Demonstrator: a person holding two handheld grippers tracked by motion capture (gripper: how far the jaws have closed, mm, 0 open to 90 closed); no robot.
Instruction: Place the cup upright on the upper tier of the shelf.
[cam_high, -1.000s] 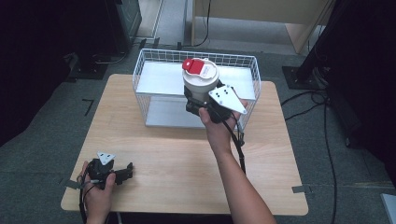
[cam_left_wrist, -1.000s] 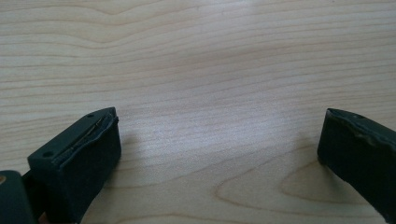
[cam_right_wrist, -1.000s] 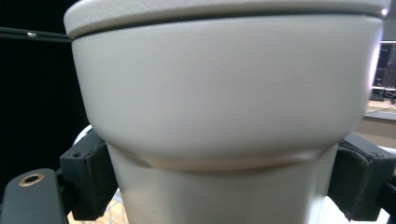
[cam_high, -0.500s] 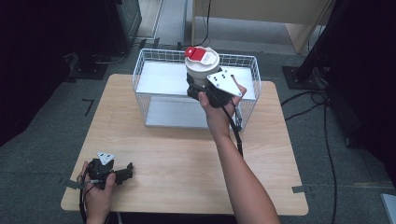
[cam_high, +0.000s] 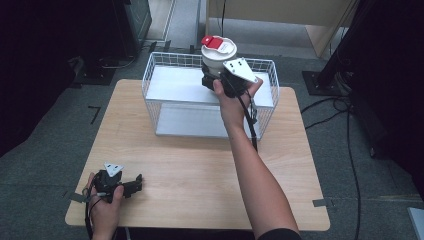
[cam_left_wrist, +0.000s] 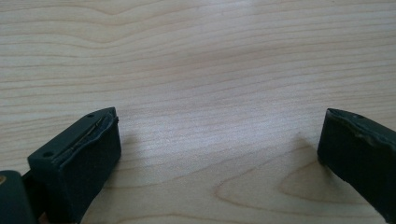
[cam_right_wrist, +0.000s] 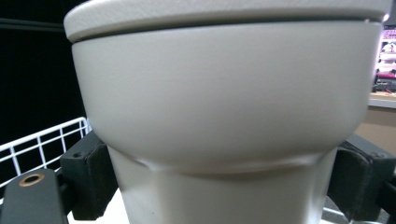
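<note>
A white cup with a lid and a red flip tab (cam_high: 218, 50) hangs over the far side of the white wire basket (cam_high: 165, 80). My right gripper (cam_high: 216, 80) is shut on the cup's narrow lower body; in the right gripper view the cup (cam_right_wrist: 219, 107) sits squeezed between both black jaws. My left gripper (cam_high: 131, 185) rests on the wooden table (cam_high: 200, 170) at the near left corner, held by a hand. Its jaws stand open over bare wood (cam_left_wrist: 210, 93) with nothing between them.
The basket has a white floor and stands at the table's far edge. Black cables (cam_high: 350, 150) trail across the grey carpet on the right. A wooden cabinet (cam_high: 280, 15) stands beyond the table, with dark equipment at the far left.
My right gripper has carried the cup away from me, from above the basket's near side to over its far side. The left gripper has stayed put.
</note>
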